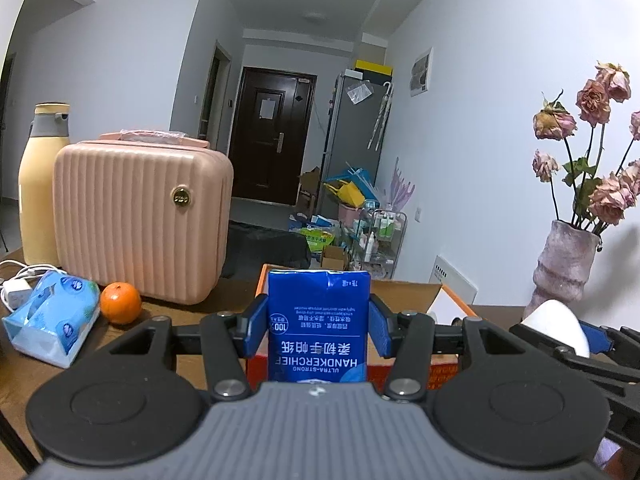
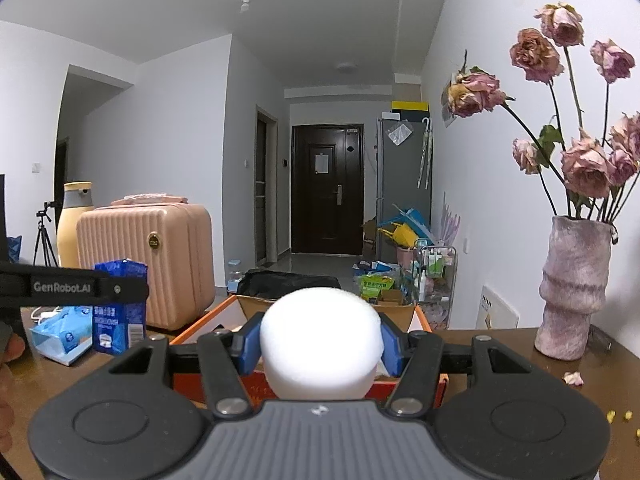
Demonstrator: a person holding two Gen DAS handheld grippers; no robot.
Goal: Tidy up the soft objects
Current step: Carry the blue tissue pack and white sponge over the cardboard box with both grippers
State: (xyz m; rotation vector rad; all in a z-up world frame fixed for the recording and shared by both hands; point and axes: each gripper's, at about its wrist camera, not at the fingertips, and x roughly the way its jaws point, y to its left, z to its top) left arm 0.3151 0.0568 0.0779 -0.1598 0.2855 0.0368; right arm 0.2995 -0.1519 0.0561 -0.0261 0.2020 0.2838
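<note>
- Behind the brown wooden surface (image 2: pixel 500 344), a hallway runs to a dark door (image 2: pixel 327 188).
- Left tongs (image 1: pixel 319 322) pinch an upright blue rectangular tissue pack (image 1: pixel 318 324) above the orange-rimmed open cardboard box (image 1: pixel 408 292).
- Right tongs (image 2: pixel 320 344) pinch a white round foam ball (image 2: pixel 320 340) over that box's near edge.
- Ribbed pink hard case (image 1: pixel 140 224) stands left, textured pink ceramic vase (image 2: pixel 572 288) right.

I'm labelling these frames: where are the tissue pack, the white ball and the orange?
tissue pack (image 1: pixel 318 328): left wrist view, middle of its blue front.
white ball (image 2: pixel 322 340): right wrist view, centre of its face.
orange (image 1: pixel 120 303): left wrist view, middle of its peel.
</note>
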